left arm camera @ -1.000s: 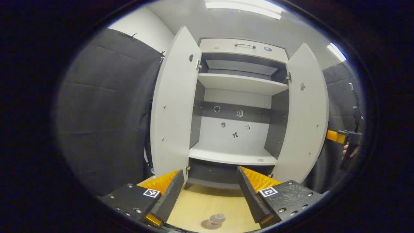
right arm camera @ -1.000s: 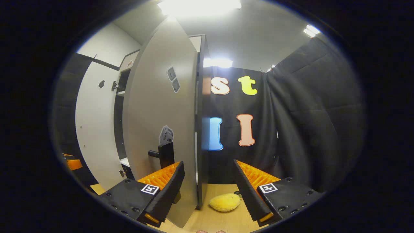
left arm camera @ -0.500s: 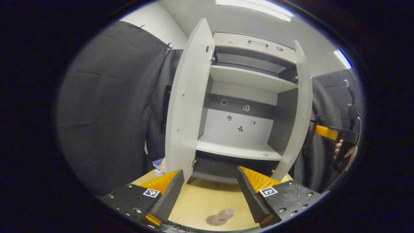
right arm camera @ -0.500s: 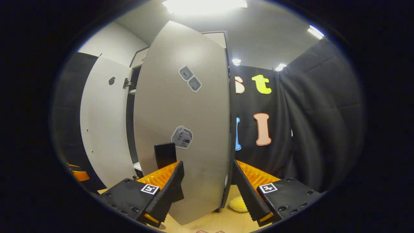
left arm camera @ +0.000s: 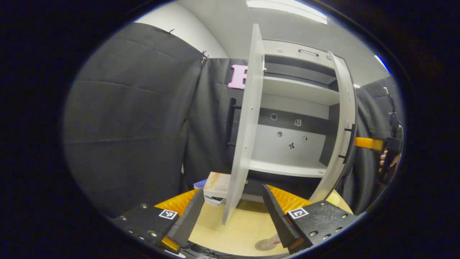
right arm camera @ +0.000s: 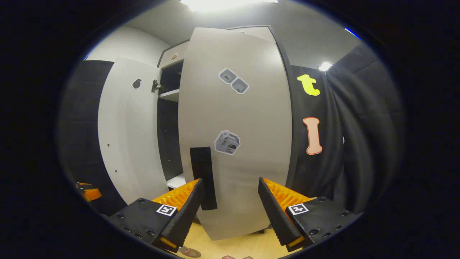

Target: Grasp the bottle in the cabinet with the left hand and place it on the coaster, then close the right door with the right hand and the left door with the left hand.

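Note:
The grey cabinet (left arm camera: pixel 294 108) stands on the wooden table (left arm camera: pixel 233 230) with both doors part open. In the left gripper view its left door (left arm camera: pixel 244 126) is edge-on just beyond my open left gripper (left arm camera: pixel 231 212). The right door (left arm camera: pixel 345 118) is swung well inward. The bottle (left arm camera: pixel 276 239) stands on the round coaster (left arm camera: pixel 264 245) at the table's near edge, half hidden by my finger. In the right gripper view the right door's outer face (right arm camera: pixel 248 144) is close ahead, its black handle (right arm camera: pixel 203 176) beside my left finger. The right gripper (right arm camera: pixel 230 212) is open against that door.
A stack of books (left arm camera: pixel 217 183) lies on the table left of the cabinet, behind the left door. The right gripper (left arm camera: pixel 370 144) and a hand (left arm camera: pixel 386 162) show beyond the right door. The cabinet shelves (left arm camera: pixel 287 167) are bare. Black cloth walls close in on both sides.
The right door has swung further toward shut with the right gripper following its face. The left gripper has shifted left, so the left door now stands edge-on and the books have come into view.

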The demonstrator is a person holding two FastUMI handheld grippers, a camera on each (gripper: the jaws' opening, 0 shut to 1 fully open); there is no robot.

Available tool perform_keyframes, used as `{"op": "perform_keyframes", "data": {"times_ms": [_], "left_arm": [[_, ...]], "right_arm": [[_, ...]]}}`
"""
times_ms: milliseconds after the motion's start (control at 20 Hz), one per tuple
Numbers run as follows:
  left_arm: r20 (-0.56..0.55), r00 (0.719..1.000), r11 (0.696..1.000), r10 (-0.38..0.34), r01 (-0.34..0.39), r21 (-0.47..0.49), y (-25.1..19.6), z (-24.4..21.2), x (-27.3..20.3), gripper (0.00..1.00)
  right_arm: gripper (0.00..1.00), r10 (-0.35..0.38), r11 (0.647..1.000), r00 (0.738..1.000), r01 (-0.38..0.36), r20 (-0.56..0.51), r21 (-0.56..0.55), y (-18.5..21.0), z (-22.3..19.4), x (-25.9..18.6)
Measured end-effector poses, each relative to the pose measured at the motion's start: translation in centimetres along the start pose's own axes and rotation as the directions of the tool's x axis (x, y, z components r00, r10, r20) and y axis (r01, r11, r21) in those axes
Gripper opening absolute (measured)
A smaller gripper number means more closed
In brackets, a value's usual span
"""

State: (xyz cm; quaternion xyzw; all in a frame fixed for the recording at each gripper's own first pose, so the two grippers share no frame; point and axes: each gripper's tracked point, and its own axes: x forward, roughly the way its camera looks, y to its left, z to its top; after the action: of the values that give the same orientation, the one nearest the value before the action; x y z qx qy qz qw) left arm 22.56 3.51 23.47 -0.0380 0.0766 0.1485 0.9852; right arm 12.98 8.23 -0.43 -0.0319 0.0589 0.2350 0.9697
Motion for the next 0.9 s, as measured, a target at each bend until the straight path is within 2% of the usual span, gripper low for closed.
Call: {"op": "perform_keyframes", "data": {"times_ms": [50, 100, 250, 300, 350, 500, 550, 600, 650, 700, 800, 850, 900], "left_arm": [[0.004, 1.0, 1.0, -0.002, 0.002, 0.006, 0.5, 0.0, 0.2, 1.0], [0.008, 1.0, 1.0, -0.002, 0.002, 0.011, 1.0, 0.1, 0.5, 1.0], [0.014, 0.999, 0.999, -0.031, 0.031, 0.026, 2.6, 0.8, 1.9, 1.0], [0.022, 0.999, 0.999, -0.03, 0.029, 0.032, 3.4, 1.5, 2.5, 1.0], [0.036, 0.999, 0.999, -0.029, 0.028, 0.035, 4.2, 2.1, 3.0, 0.95], [0.073, 0.995, 0.998, -0.066, 0.065, 0.021, 5.7, 4.1, 5.0, 0.95], [0.087, 0.994, 0.997, -0.071, 0.07, 0.015, 6.6, 5.0, 5.9, 0.95], [0.098, 0.992, 0.997, -0.079, 0.078, 0.011, 7.1, 5.8, 6.6, 0.95], [0.109, 0.99, 0.996, -0.091, 0.091, 0.01, 7.6, 6.6, 7.4, 0.95], [0.114, 0.988, 0.995, -0.104, 0.103, 0.015, 8.1, 7.4, 8.2, 0.95], [0.126, 0.985, 0.993, -0.119, 0.115, 0.037, 9.3, 8.8, 10.1, 1.0], [0.133, 0.983, 0.991, -0.13, 0.124, 0.05, 9.6, 9.5, 11.0, 1.0], [0.135, 0.98, 0.988, -0.148, 0.141, 0.059, 9.7, 10.0, 11.7, 1.0]], "right_arm": [[0.92, -0.019, 1.0, 1.0, 0.019, -0.001, 0.01, -0.4, -0.2, -0.2], [0.96, -0.039, 0.999, 0.999, 0.04, -0.006, 0.024, -0.8, -0.3, -0.5], [0.96, -0.098, 0.993, 0.995, 0.099, -0.025, 0.062, -1.9, -1.1, -1.1], [0.92, -0.12, 0.99, 0.992, 0.122, -0.029, 0.071, -2.3, -1.3, -1.3], [0.92, -0.137, 0.987, 0.99, 0.14, -0.033, 0.078, -2.6, -1.5, -1.5], [0.92, -0.192, 0.975, 0.98, 0.196, -0.044, 0.108, -3.4, -2.2, -2.3], [0.96, -0.209, 0.97, 0.977, 0.213, -0.049, 0.12, -3.6, -2.5, -2.7], [0.92, -0.222, 0.965, 0.974, 0.227, -0.054, 0.133, -3.7, -2.8, -2.9], [0.92, -0.234, 0.96, 0.97, 0.241, -0.06, 0.142, -3.8, -3.2, -3.2], [0.96, -0.248, 0.956, 0.967, 0.255, -0.066, 0.148, -3.8, -3.5, -3.5], [0.96, -0.281, 0.945, 0.957, 0.29, -0.076, 0.154, -4.0, -4.2, -4.1], [0.96, -0.296, 0.939, 0.952, 0.305, -0.079, 0.159, -4.0, -4.4, -4.4], [0.92, -0.308, 0.934, 0.948, 0.318, -0.083, 0.164, -3.9, -4.7, -4.7]]}}
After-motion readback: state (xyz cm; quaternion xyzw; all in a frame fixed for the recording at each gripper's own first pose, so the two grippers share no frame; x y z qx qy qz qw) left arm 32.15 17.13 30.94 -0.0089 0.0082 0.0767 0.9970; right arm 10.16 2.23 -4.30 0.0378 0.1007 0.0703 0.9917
